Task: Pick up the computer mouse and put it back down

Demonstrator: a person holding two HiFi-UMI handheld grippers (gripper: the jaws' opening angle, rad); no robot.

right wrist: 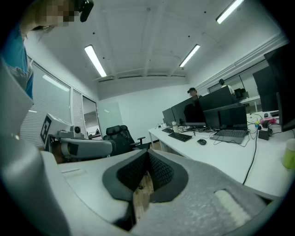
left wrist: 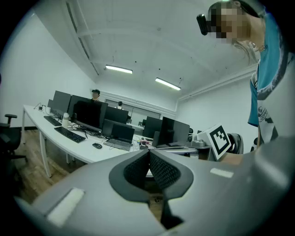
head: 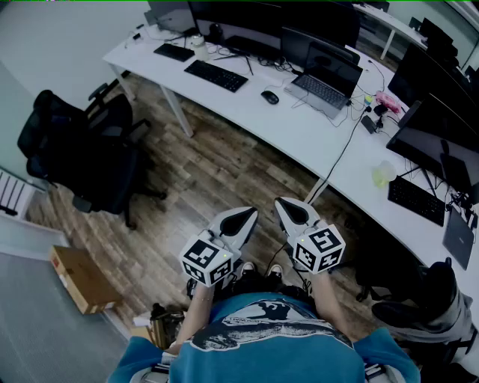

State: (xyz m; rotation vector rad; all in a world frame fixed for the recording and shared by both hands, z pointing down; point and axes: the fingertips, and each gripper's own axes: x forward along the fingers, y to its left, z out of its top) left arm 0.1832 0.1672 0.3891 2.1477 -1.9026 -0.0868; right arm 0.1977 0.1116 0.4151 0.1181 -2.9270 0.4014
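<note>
The black computer mouse [head: 270, 97] lies on the long white desk [head: 299, 135], between a black keyboard and a laptop. It shows small and far off in the left gripper view [left wrist: 97, 146] and in the right gripper view [right wrist: 202, 142]. Both grippers hang close to my body over the wooden floor, well short of the desk. My left gripper [head: 245, 218] has its jaws pressed together with nothing between them [left wrist: 149, 154]. The right gripper [head: 288, 210], just beside it, is likewise shut and empty [right wrist: 147, 156].
A black keyboard [head: 216, 75] and an open laptop [head: 323, 86] flank the mouse, with monitors [head: 247, 22] behind. A black office chair [head: 82, 149] stands at the left and a cardboard box [head: 81, 278] lies on the floor. A second keyboard [head: 417, 200] sits at the right.
</note>
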